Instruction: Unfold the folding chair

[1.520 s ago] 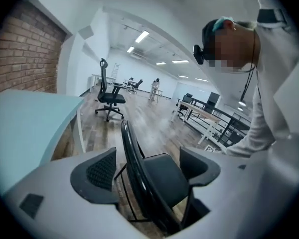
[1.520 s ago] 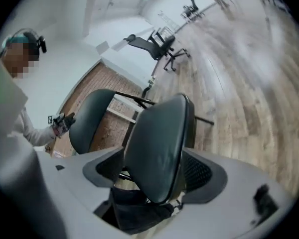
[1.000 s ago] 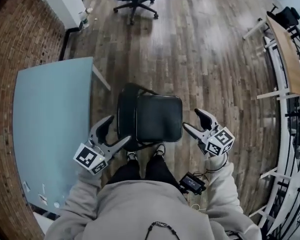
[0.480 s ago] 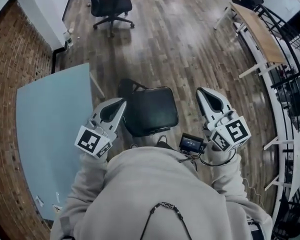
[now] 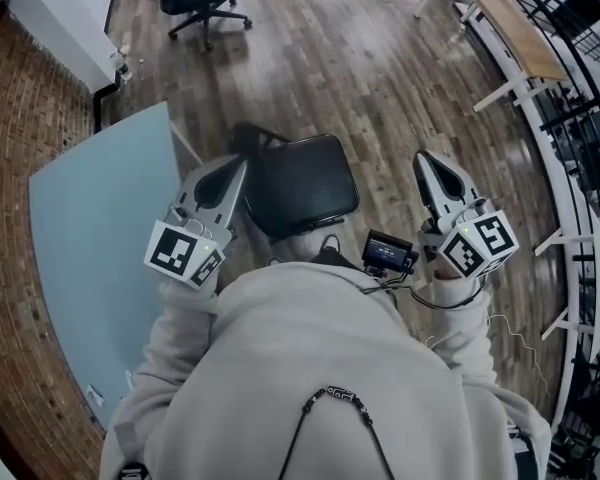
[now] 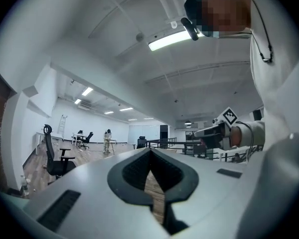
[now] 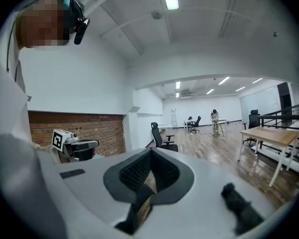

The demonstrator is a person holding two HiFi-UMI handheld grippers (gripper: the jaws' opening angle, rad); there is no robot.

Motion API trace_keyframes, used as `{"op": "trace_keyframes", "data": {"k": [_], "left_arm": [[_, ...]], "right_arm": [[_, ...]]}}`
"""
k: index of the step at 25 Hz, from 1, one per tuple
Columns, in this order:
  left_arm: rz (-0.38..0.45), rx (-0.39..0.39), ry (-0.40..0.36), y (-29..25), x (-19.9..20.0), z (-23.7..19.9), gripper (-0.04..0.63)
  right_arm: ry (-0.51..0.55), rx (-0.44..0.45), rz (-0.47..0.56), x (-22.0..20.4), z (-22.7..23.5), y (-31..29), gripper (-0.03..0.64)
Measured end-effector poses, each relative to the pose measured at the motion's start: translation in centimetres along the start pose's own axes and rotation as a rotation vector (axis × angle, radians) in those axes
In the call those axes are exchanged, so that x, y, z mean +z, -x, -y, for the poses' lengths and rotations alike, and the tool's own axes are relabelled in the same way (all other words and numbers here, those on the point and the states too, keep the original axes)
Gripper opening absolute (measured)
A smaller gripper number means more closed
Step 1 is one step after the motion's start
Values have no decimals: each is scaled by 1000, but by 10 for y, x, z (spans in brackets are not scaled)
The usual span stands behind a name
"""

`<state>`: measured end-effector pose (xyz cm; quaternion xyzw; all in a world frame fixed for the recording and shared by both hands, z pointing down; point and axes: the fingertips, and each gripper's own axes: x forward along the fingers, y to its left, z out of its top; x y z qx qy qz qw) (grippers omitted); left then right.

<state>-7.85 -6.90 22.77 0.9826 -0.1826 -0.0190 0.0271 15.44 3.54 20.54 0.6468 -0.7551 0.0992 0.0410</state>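
Both my jaws have closed on nothing. A second ago they stood open either side of the chair (image 5: 302, 183); now my left gripper (image 5: 234, 170) and right gripper (image 5: 427, 164) are shut, empty and lifted clear of it. The chair stands on the floor (image 5: 380, 88) between them, seat flat. I judge it unfolded, the task done.

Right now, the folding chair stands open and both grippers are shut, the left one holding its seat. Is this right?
No: the left gripper is shut on nothing, as the left gripper view shows. The folding chair does stand open, and the right gripper is shut.
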Motion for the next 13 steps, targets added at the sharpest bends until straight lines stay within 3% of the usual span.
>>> {"op": "trace_keyframes", "data": {"k": [13], "left_arm": [[-34,-21,19,10,-19,15,8]], "right_arm": [[2,-19,-70,-24,6,10,8]]}}
